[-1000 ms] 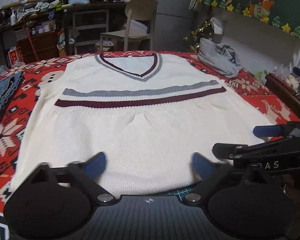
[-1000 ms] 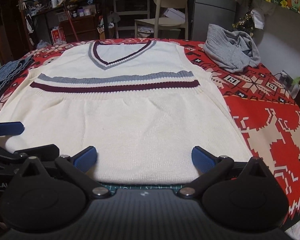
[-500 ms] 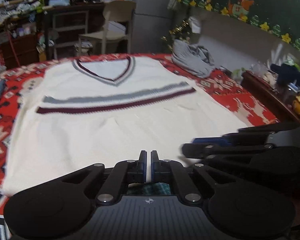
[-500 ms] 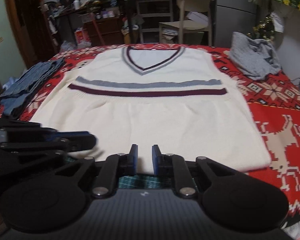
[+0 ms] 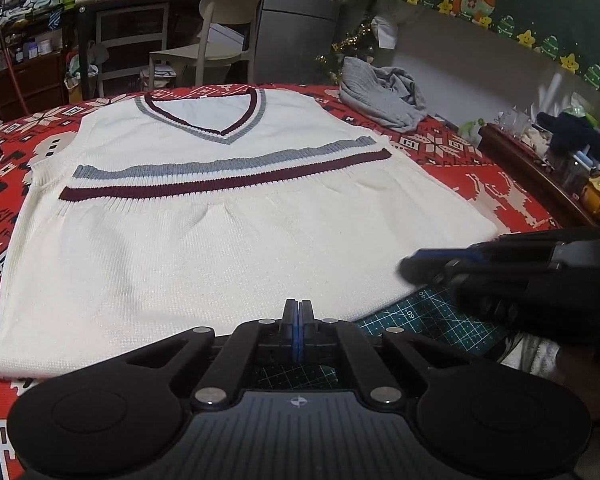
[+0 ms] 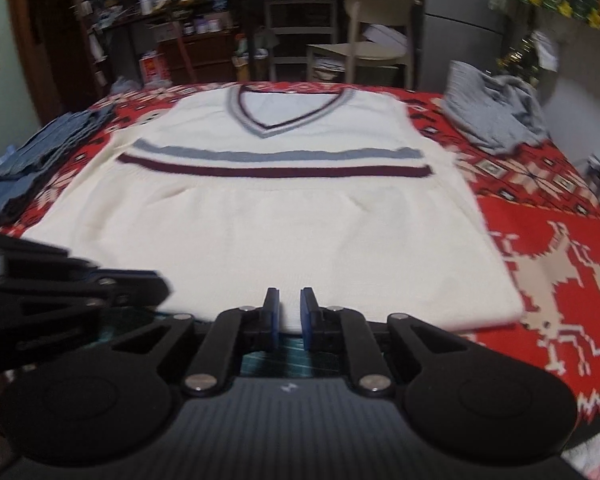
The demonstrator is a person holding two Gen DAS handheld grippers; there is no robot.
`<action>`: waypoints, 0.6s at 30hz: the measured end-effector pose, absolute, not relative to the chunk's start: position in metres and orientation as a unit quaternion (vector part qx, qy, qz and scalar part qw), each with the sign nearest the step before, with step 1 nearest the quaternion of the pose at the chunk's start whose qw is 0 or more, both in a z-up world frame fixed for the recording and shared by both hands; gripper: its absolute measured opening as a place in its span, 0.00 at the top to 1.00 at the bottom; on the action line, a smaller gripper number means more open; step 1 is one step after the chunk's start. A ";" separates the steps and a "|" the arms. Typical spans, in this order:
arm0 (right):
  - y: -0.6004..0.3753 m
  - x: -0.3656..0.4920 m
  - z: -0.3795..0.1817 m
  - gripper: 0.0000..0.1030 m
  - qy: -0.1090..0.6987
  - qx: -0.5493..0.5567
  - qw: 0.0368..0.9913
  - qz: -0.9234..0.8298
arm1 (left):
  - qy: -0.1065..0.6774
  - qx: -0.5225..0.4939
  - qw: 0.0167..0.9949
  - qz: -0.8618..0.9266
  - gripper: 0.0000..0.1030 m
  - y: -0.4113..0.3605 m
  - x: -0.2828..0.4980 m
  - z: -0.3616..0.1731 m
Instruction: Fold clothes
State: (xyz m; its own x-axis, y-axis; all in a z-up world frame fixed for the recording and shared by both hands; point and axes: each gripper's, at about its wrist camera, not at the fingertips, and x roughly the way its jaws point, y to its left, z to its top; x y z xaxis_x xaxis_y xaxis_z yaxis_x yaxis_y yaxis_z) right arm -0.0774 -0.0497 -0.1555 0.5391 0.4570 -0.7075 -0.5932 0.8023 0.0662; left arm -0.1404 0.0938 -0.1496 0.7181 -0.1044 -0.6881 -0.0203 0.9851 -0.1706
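Cream knit vest, V-neck trimmed in grey and maroon, one grey and one maroon band across the chest; laid flat, front up, neck at the far end, hem at the near edge of the desk. Red patterned cloth with reindeer and snowflake motifs covering the desk. Green cutting mat exposed at the near right, beneath the hem corner.

Left wrist view: left hand-held gripper at the near hem, left of centre; blue pads pressed together, clamped on the hem edge. Right hand-held gripper entering from the right, lying against the hem's near right corner, seen side-on. Crumpled grey garment at the far right of the desk, apart from the vest. Blue fabric edge at the far left. Pale chair and cluttered shelving beyond the desk; green festive banner on the right wall.

Right wrist view (slightly blurred): right hand-held gripper at the near hem, jaws closing, a narrow gap left between the pads with white hem fabric inside it. Left hand-held gripper visible side-on at the near left, tip on the hem. Folded blue denim at the far left of the desk, just beside the vest's left side. Grey garment at the far right. Chair behind.
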 end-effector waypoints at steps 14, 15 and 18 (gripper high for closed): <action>-0.114 -0.040 -0.156 0.93 0.387 -0.035 0.900 0.198 | 0.379 -0.089 0.921 -0.022 0.97 0.095 -0.141 -0.150; -0.119 -0.037 -0.157 0.93 0.388 -0.030 0.902 0.187 | 0.378 -0.090 0.921 -0.022 0.97 0.095 -0.141 -0.150; -0.134 -0.027 -0.158 0.93 0.391 -0.009 0.905 0.164 | 0.376 -0.085 0.922 -0.021 0.97 0.093 -0.142 -0.151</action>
